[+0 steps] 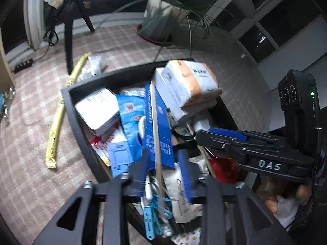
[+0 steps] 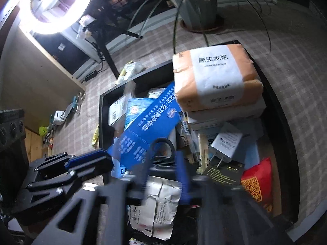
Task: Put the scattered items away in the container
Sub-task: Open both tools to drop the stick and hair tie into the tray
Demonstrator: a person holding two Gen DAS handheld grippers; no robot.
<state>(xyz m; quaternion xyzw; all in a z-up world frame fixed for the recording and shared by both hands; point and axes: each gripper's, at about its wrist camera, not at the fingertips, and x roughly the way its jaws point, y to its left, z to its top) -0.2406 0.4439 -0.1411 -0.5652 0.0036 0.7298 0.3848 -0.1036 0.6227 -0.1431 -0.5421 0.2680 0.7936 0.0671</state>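
Observation:
A black container [image 1: 67,106] on the carpet is heaped with items. An orange-and-white tissue pack [image 1: 192,81] tops the far side, also in the right wrist view [image 2: 216,77]. A long blue card [image 1: 157,122] with a wooden stick lies slanted across the heap. My left gripper [image 1: 163,163] hangs over the near end, open, with the card's lower edge and the stick in the gap, untouched by the pads. My right gripper [image 2: 163,163] is open over a crumpled white packet [image 2: 159,200]. A yellow tube [image 1: 59,112] lies on the carpet left of the container.
A white charger [image 2: 226,143] and a red packet [image 2: 257,181] lie in the container's right part. A potted plant [image 1: 159,20] and a black table leg [image 1: 68,47] stand beyond. Small items [image 2: 59,118] lie by a wooden cabinet at the left. A ring light [image 2: 59,6] glares above.

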